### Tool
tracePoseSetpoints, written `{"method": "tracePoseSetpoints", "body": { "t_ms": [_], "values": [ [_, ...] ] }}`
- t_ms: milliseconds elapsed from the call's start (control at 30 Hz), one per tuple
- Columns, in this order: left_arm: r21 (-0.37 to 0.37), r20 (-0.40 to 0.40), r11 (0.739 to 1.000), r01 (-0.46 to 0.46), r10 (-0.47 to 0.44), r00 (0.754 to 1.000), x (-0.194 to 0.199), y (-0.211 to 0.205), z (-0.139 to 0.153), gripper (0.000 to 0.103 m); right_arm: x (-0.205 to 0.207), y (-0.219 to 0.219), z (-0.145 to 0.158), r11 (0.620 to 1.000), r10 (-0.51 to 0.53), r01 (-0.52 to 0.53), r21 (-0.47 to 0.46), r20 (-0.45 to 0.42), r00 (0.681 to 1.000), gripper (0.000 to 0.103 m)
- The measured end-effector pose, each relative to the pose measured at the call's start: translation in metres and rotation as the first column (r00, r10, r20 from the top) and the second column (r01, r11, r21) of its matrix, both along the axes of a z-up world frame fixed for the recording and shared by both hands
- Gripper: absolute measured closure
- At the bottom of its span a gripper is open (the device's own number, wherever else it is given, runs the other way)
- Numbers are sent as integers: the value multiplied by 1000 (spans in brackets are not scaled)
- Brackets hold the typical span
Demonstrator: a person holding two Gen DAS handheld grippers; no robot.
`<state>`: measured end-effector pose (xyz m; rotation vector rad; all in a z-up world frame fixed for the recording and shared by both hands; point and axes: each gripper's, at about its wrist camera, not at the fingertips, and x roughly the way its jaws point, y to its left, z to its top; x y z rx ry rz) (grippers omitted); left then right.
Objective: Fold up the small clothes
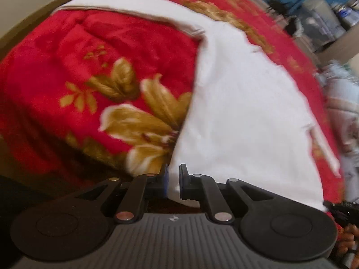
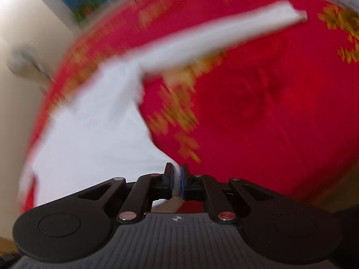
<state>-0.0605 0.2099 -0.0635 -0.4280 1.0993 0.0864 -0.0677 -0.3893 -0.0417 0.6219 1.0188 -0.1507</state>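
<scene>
Folding has barely begun: white cotton garment [image 1: 242, 116] lies mostly spread on red flowered plush blanket [image 1: 67, 67], left gripper [image 1: 173, 180] and right gripper [image 2: 177, 179] both pinching its near hem.

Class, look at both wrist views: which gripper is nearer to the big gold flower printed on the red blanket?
Left. The left gripper grips the white garment beside the gold flower; the right gripper holds cloth, that flower unseen.

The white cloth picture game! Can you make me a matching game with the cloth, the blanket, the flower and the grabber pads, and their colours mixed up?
Things:
1. cloth
2. blanket
3. flower
4. left gripper pads

Colours:
A. gold and cream
B. blue
C. white
D. red

Pairs: 1-C, 2-D, 3-A, 4-B. The right gripper pinches the cloth too.
</scene>
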Motion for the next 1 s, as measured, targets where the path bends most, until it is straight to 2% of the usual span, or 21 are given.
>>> {"method": "tracePoseSetpoints", "body": {
  "t_ms": [33,67,100,167,200,233,267,300,333,400,467,533,567,600,667,700,767,867,1000],
  "values": [
    [3,28,1000,18,-18,999,-1,-3,6,91,3,2,-11,999,-6,4,-34,-51,999,91],
    [12,63,999,44,-44,997,0,-9,13,83,3,5,-15,996,-15,10,-92,-63,998,91],
    [25,93,997,74,-76,993,1,-16,18,79,3,9,-12,989,-19,13,-150,-38,999,91],
    [38,122,988,149,-153,981,6,-34,19,74,3,21,-1,986,28,-18,-167,55,998,90],
    [26,114,985,172,-174,978,10,-40,14,73,5,29,5,985,83,-65,-161,107,991,83],
    [2,78,984,181,-180,980,15,-44,4,72,7,38,8,981,128,-105,-160,138,982,75],
    [-3,18,985,173,-173,985,19,-46,-8,72,11,46,7,978,165,-142,-155,147,975,73],
    [21,-71,987,160,-158,985,22,-46,-23,72,15,53,0,975,192,-175,-135,127,973,70],
    [40,-127,988,150,-144,981,21,-45,-34,76,21,58,-12,971,217,-208,-113,73,973,70],
    [31,-103,989,142,-139,985,18,-43,-29,74,28,62,-40,967,213,-225,-122,-99,972,72],
    [48,-28,988,148,-147,989,15,-44,-15,70,26,63,-40,969,203,-213,-126,-89,975,71],
    [75,17,986,150,-152,988,15,-47,-7,63,24,62,-27,972,204,-203,-116,-3,979,69],
    [69,7,985,155,-156,988,17,-48,-9,60,25,64,-24,971,210,-204,-125,30,977,67],
    [55,-27,985,163,-162,986,19,-51,-15,60,25,68,-26,967,221,-215,-139,24,975,63],
    [22,-113,987,162,-158,981,23,-49,-29,62,28,75,-42,956,232,-243,-166,-85,969,63],
    [24,-102,988,156,-152,983,22,-48,-25,62,27,75,-47,958,222,-237,-164,-106,969,63],
    [49,-37,987,155,-153,988,22,-49,-8,62,28,75,-35,960,211,-221,-170,-72,975,63],
    [124,106,984,131,-145,984,30,-48,30,62,26,82,-7,955,213,-192,-224,73,974,63],
    [189,269,977,95,-145,952,65,-47,84,62,32,89,38,938,255,-180,-296,236,938,63]
  ]
}}
